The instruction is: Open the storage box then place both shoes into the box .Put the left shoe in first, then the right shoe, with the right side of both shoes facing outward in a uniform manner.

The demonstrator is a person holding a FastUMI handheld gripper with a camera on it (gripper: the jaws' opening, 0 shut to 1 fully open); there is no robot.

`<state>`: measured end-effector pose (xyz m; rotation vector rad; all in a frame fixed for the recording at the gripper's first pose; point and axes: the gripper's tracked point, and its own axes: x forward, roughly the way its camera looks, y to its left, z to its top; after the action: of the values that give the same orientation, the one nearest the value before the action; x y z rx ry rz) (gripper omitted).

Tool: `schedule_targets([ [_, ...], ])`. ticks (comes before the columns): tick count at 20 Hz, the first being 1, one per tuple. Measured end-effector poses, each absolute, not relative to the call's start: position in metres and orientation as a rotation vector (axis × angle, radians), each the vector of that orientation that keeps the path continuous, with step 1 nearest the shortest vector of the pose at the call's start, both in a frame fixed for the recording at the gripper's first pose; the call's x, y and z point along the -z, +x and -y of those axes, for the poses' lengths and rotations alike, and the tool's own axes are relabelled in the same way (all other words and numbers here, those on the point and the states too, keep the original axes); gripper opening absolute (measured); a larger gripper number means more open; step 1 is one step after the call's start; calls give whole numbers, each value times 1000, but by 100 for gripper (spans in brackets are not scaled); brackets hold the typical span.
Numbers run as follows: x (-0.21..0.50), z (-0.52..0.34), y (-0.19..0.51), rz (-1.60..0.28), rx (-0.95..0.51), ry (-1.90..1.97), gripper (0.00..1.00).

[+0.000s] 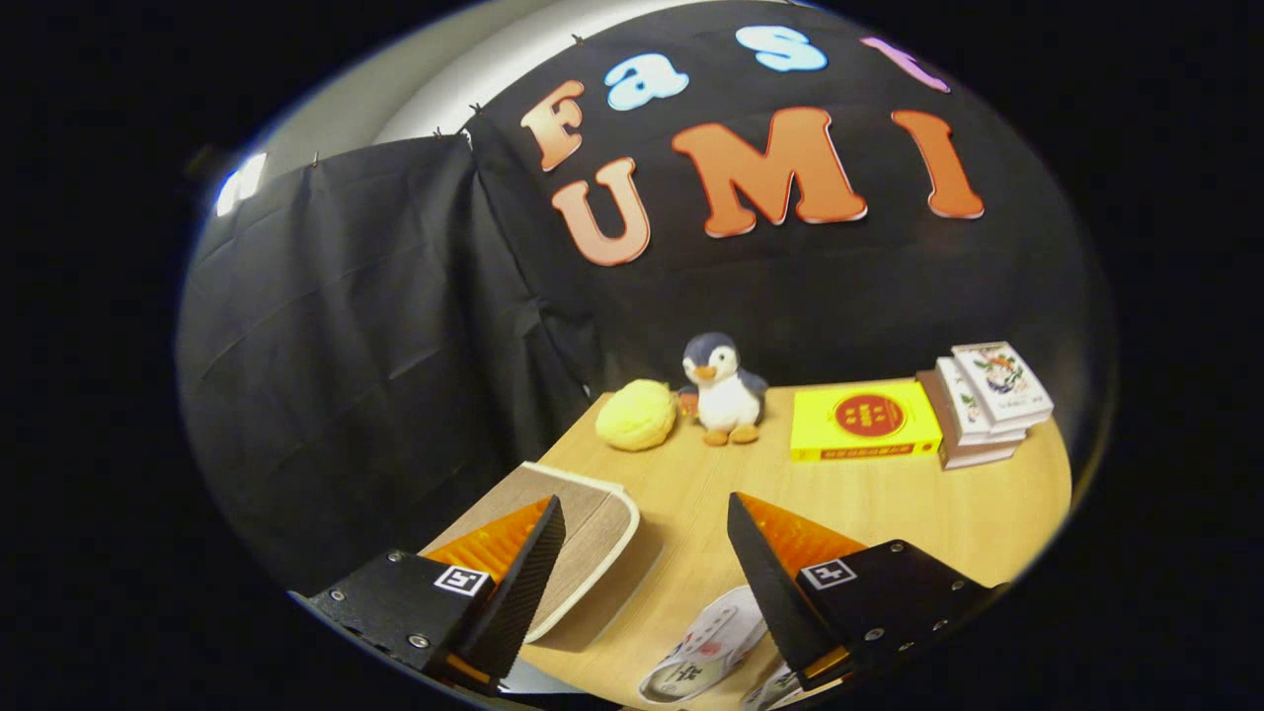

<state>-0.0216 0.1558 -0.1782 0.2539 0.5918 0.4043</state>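
The storage box (592, 533) is a beige fabric box with white piping, standing at the left edge of the wooden table (938, 513); its lid lies flat on top and my left finger partly hides it. A white shoe (706, 647) with red markings lies on the table low between my fingers, close to the right one. A sliver of a second white shoe (770, 694) peeks out under the right finger. My gripper (644, 502) hovers above the table, open, with nothing between its fingers.
Along the table's far edge stand a yellow plush ball (637, 415), a plush penguin (724, 390), a flat yellow box (864, 422) and a stack of books (983, 400). Black cloth walls close the booth behind and to the left.
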Motion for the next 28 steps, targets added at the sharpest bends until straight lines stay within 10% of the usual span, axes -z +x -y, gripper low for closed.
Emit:
schedule_targets([
  [28, 291, -289, -64, -1058, -682, 916, 89],
])
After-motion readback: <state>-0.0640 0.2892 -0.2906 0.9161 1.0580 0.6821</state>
